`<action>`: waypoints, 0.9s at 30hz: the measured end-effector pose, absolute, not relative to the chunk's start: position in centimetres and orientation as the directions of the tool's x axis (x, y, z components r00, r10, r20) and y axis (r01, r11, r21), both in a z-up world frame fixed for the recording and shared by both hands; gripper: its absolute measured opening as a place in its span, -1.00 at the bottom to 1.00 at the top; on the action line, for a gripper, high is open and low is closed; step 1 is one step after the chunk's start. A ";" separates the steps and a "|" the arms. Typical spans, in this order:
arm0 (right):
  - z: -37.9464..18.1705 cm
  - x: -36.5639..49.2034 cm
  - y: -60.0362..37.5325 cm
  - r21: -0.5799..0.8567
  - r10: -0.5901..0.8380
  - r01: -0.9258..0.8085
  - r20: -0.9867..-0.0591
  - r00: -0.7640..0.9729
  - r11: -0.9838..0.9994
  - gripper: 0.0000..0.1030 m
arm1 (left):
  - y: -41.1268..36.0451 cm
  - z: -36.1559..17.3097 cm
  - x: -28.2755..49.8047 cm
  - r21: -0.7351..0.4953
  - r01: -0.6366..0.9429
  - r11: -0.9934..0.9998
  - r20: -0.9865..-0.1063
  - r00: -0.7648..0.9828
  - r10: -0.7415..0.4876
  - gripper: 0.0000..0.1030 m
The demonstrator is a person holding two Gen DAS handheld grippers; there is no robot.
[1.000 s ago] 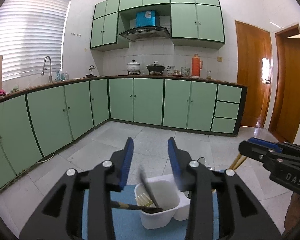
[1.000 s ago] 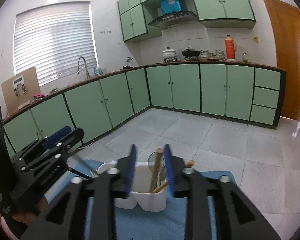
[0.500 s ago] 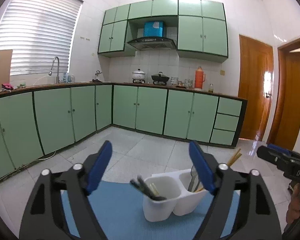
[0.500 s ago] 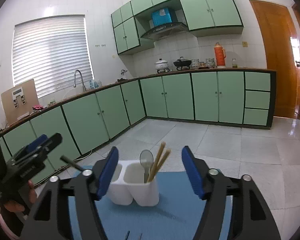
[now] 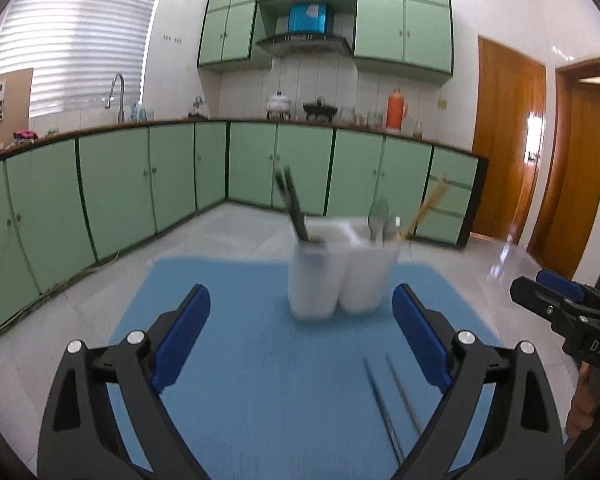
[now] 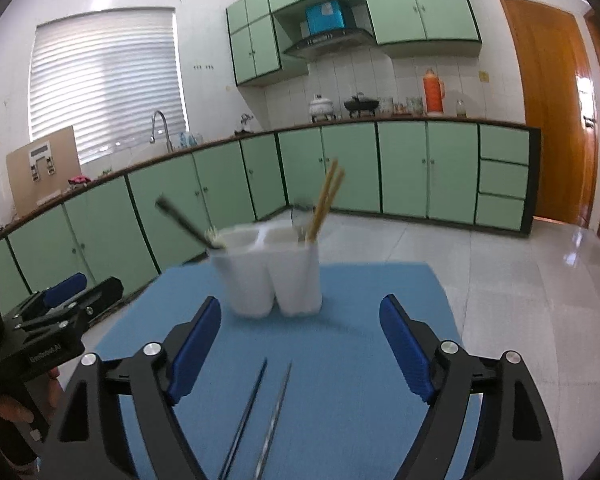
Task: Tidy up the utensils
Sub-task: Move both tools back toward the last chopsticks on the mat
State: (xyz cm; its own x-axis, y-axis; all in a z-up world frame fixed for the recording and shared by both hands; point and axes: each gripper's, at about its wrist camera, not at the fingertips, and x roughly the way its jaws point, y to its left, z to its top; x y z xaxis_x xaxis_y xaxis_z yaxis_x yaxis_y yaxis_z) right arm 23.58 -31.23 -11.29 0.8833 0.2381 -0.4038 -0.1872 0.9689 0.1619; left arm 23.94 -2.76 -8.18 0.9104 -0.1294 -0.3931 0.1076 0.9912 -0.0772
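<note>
On the black body of the right hand-held gripper (image 5: 556, 298), at the right edge of the left wrist view, we read the white letters "DAS"; the lettering on the left hand-held gripper (image 6: 66, 294), at the lower left of the right wrist view, is too small for us to make out. Both have matte black frames, silver bolts and ribbed blue pads. In its own view the left hand-held gripper (image 5: 300, 340) has its jaws spread wide, having just been opening, with only bare mat between them; the right hand-held gripper (image 6: 300, 354) is likewise spread, its jaws just opened, and the upper ends of two thin metal chopsticks (image 6: 260, 416) lie on the mat below the gap, touched by neither pad. The white plastic utensil holder (image 5: 340, 276), a smooth two-compartment tub, stands upright in the centre of the frame on the blue mat (image 5: 240, 360), beyond the pads and apart from them. Its left compartment holds dark utensils (image 5: 292, 204) leaning left; its right holds spoons (image 5: 380, 216) and pale wooden chopsticks (image 5: 428, 208) leaning right. The mat is flat and finely textured, with open blue surface all around the holder, and the pale glossy bench (image 6: 520, 300) runs past its right edge.
</note>
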 end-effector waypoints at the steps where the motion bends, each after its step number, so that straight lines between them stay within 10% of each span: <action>1: -11.8 23.1 -31.3 0.168 0.237 -0.183 -0.411 0.880 0.969 0.55 | -2.7 -8.8 23.3 -0.078 0.106 0.991 -0.407 0.904 -0.129 0.74; 27: -20.1 13.9 -29.6 0.151 0.195 -0.130 -0.598 0.777 0.980 0.40 | -3.8 -15.8 14.5 -0.049 0.138 0.989 -0.589 0.796 -0.140 0.74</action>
State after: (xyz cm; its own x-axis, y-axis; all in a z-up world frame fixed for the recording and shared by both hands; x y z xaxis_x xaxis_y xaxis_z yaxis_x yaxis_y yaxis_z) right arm 13.86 -29.61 -20.14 0.7772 0.1953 -0.5982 -0.1299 0.9799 0.1513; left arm 14.50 -3.84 -15.75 0.7959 -0.1404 -0.5889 0.1382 0.9892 -0.0491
